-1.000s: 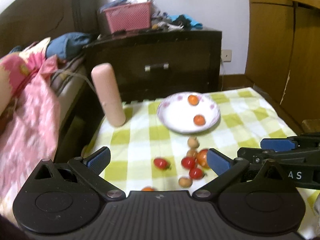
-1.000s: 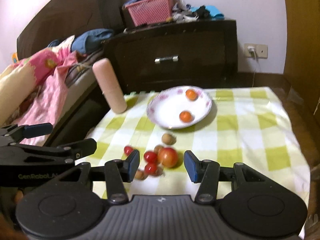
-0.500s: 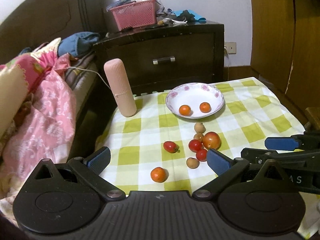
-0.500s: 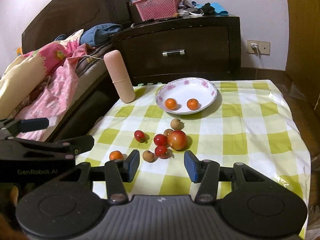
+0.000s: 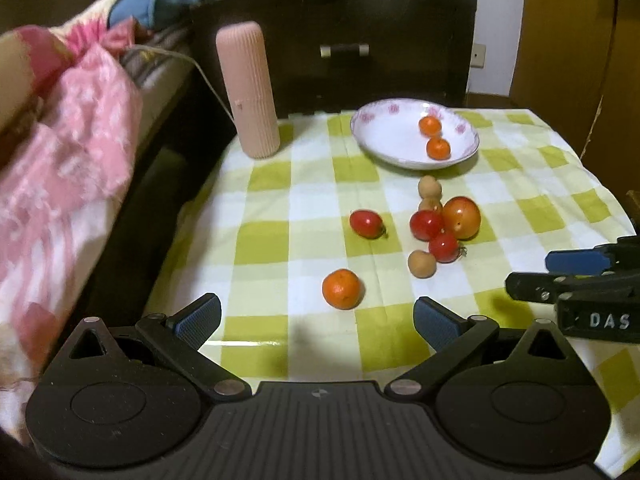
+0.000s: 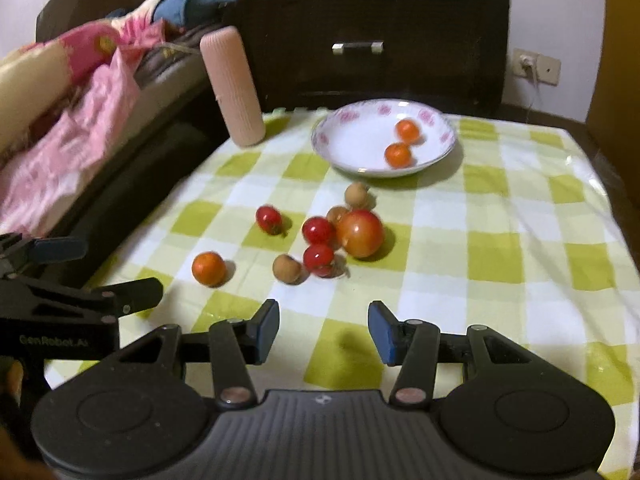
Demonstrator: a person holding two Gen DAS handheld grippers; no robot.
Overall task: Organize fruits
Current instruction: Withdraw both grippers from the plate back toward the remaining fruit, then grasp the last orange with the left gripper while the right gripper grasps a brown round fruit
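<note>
My tabletop point(image 5: 520, 184), in green-checked cloth, carries a floral plate point(image 5: 372, 136) at twelve o'clock and a pink ribbed cylinder point(image 5: 248, 92) upright at ten. A mandarin point(image 5: 343, 289) sits alone toward six, with tomatoes point(image 5: 426, 225) and small brown fruits point(image 5: 421, 264) clustered mid-cloth.

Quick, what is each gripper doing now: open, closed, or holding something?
Left gripper: open, holding nothing.
Right gripper: open, holding nothing.
</note>
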